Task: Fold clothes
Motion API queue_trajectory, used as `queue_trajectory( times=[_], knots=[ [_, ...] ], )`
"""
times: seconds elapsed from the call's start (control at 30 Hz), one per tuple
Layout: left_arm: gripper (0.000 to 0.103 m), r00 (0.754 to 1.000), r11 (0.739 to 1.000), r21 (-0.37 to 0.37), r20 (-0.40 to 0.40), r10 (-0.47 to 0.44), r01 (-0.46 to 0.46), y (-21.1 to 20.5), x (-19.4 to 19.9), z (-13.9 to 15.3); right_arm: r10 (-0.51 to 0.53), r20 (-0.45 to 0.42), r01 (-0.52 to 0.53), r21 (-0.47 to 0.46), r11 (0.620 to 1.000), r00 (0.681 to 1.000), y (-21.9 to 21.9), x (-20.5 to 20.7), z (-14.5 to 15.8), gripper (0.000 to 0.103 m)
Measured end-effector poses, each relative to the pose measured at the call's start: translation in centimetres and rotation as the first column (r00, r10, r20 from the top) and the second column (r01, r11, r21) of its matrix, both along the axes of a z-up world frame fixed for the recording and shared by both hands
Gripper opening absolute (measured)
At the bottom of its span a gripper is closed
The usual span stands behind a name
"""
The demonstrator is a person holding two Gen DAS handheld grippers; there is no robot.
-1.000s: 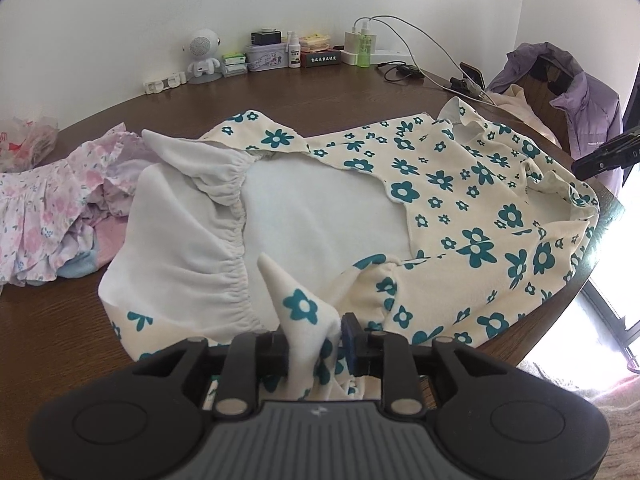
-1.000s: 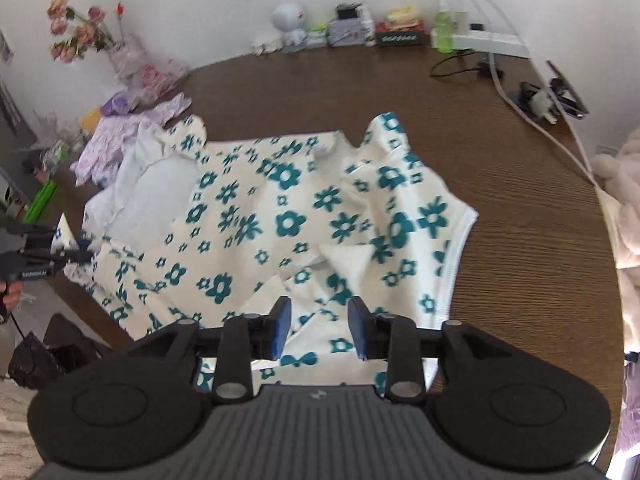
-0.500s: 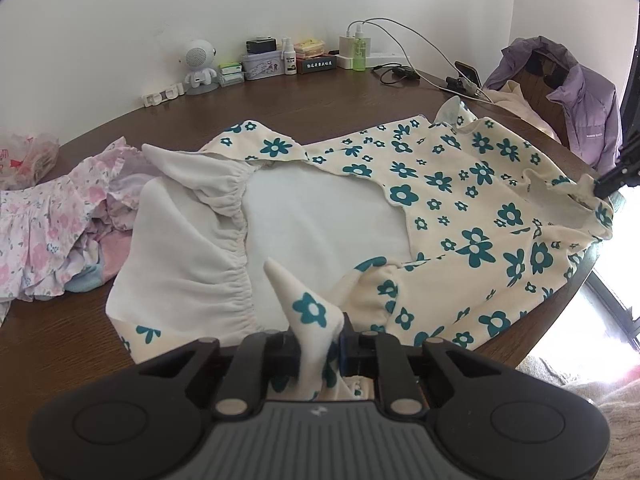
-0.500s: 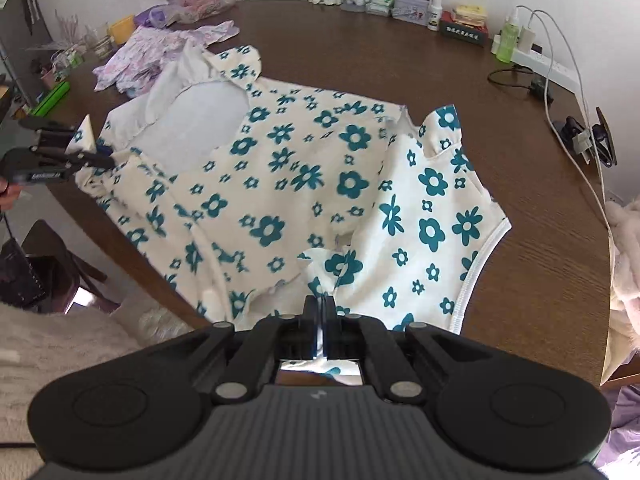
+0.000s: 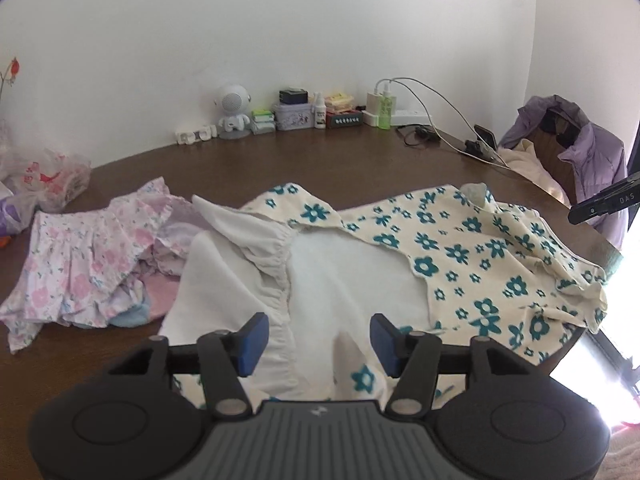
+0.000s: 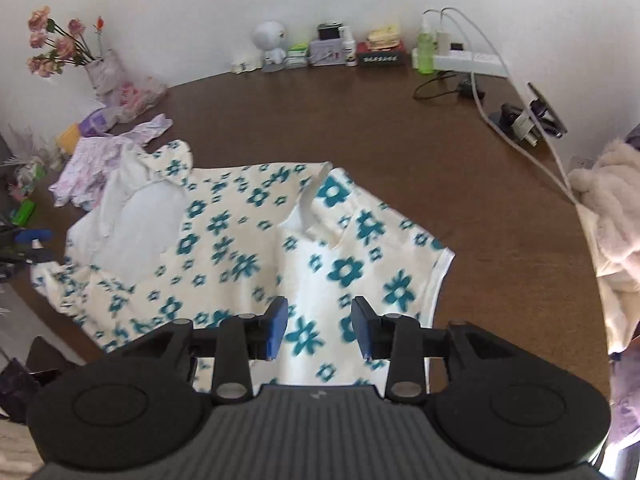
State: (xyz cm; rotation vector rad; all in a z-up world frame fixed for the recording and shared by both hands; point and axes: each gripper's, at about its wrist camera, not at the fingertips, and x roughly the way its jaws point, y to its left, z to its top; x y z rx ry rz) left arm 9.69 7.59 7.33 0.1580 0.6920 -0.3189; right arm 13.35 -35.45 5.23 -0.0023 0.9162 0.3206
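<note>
Floral garment (image 6: 248, 248) spread at the table's (image 6: 400, 152) near edge; left gripper (image 5: 316, 338) and right gripper (image 6: 318, 326) spread, holding nothing. Overhanging hem could be dragged floorward.

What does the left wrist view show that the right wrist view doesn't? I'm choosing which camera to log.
Only the left wrist view shows the purple jacket on a chair and the left gripper close up, open above the dress.

Only the right wrist view shows the flowers, the dress's white-edged hem and the right gripper close up, open.

Both show the floral dress spread on the table, the pink clothes, the white figurine and the green bottle.
</note>
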Motion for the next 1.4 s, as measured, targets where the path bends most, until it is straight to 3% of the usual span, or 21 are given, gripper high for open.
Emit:
queue_trajectory(
  times=[0.1,0.23,0.47,0.67,0.7,0.73,0.77,0.8,0.83,0.9,1.2,1.4],
  knots=[
    [0.061,0.999,0.998,0.049,-0.016,0.041,-0.040,0.3,3.3,0.1,-0.010,0.010,0.012,-0.146,0.989,1.000,0.8,4.0,-1.9,0.036],
    [0.064,0.998,0.994,0.098,-0.023,0.051,-0.048,0.3,7.8,-0.1,0.007,-0.019,-0.011,-0.229,0.973,1.000,1.7,8.5,-4.4,0.044],
    [0.068,0.999,0.978,0.206,-0.001,-0.034,0.034,-1.1,15.5,-0.9,0.063,-0.072,-0.077,-0.223,0.972,0.995,1.6,12.5,-6.2,0.049],
    [0.068,0.991,0.949,0.288,-0.082,-0.109,0.128,-1.5,20.7,-4.4,0.108,-0.108,-0.127,-0.189,0.974,0.988,1.8,13.3,-7.2,0.047],
    [0.062,0.988,0.949,0.286,-0.120,-0.101,0.132,-1.3,21.3,-5.0,0.115,-0.111,-0.134,-0.178,0.975,0.987,1.8,13.4,-7.2,0.040],
    [0.048,0.984,0.951,0.277,-0.153,-0.094,0.134,-1.0,21.7,-5.6,0.122,-0.115,-0.140,-0.167,0.976,0.986,1.8,13.4,-7.3,0.033],
    [0.042,0.980,0.956,0.256,-0.172,-0.099,0.142,-0.6,21.9,-6.1,0.130,-0.119,-0.148,-0.155,0.977,0.984,1.7,13.5,-7.3,0.030],
    [0.034,0.979,0.960,0.240,-0.173,-0.103,0.144,-0.2,21.9,-6.3,0.141,-0.118,-0.158,-0.158,0.975,0.983,1.9,13.5,-7.2,0.026],
    [0.020,0.981,0.962,0.233,-0.167,-0.101,0.139,0.1,21.8,-6.3,0.150,-0.116,-0.168,-0.160,0.973,0.982,2.2,13.5,-7.2,0.018],
    [0.009,0.986,0.956,0.269,-0.146,-0.075,0.112,0.5,21.7,-6.6,0.161,-0.111,-0.178,-0.162,0.971,0.981,2.8,13.7,-7.3,0.008],
    [0.006,0.994,0.943,0.328,-0.073,0.078,-0.050,3.3,23.2,-7.0,0.135,-0.026,-0.137,-0.235,0.962,0.991,6.1,19.0,-8.1,0.004],
    [0.006,0.993,0.930,0.356,-0.042,0.110,-0.088,3.5,22.9,-7.2,0.102,0.017,-0.093,-0.282,0.955,0.995,6.7,22.4,-8.6,0.003]
  ],
)
